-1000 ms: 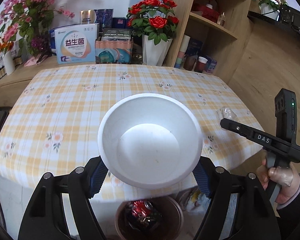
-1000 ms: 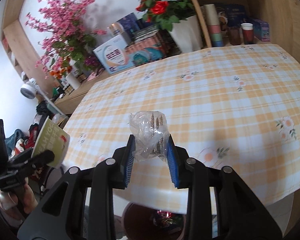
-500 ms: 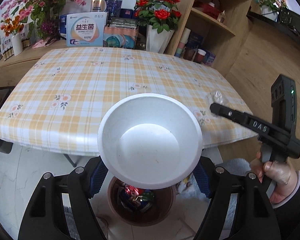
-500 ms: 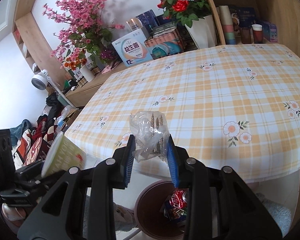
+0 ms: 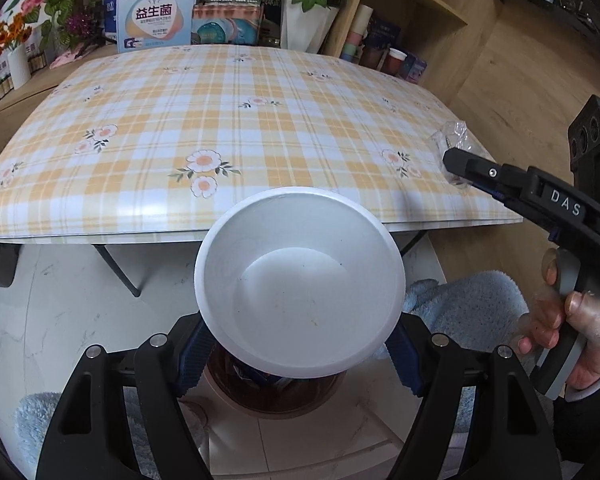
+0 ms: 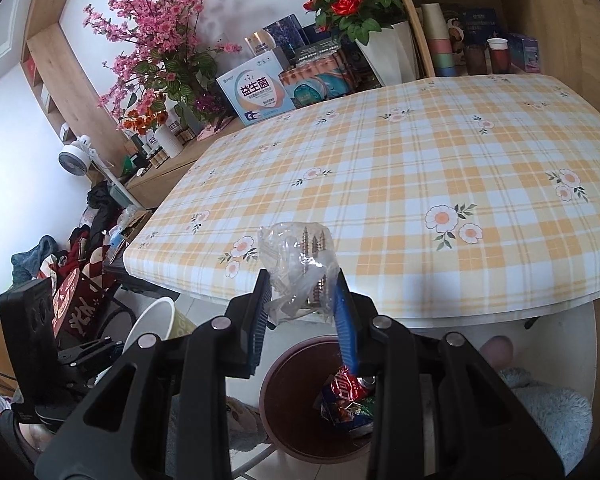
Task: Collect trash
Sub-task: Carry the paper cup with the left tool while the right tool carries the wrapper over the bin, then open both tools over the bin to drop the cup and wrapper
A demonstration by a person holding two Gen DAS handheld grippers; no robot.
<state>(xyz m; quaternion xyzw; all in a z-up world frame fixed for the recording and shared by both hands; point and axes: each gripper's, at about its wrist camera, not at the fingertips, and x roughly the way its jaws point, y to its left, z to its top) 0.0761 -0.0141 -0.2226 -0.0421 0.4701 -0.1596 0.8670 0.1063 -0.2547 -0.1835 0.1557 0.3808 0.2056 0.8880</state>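
Note:
My left gripper (image 5: 299, 344) is shut on a wide white paper bowl (image 5: 299, 280), its blue pads pressing both sides. The bowl hangs over a brown round trash bin (image 5: 276, 398) on the floor, which it mostly hides. My right gripper (image 6: 304, 308) is shut on a crumpled clear plastic wrapper (image 6: 296, 264), held past the table's front edge above the same bin (image 6: 296, 400), where a red crushed can (image 6: 346, 386) lies. In the left wrist view the right gripper (image 5: 454, 164) shows at the right with the wrapper (image 5: 452, 136) at its tip. In the right wrist view the bowl (image 6: 156, 324) appears side-on at lower left.
The table with a yellow plaid cloth (image 5: 236, 120) stands beyond both grippers. Boxes, flower vases (image 5: 306, 28) and wooden shelves (image 5: 412, 12) line the back. A blue fluffy mat (image 5: 460, 312) lies on the floor by the bin. Clothes and a small fan (image 6: 74, 158) sit at the left.
Both grippers have drawn back from over the table and sunk toward the floor. The bowl and the wrapper now hang past the table's edge over the bin, each held as before.

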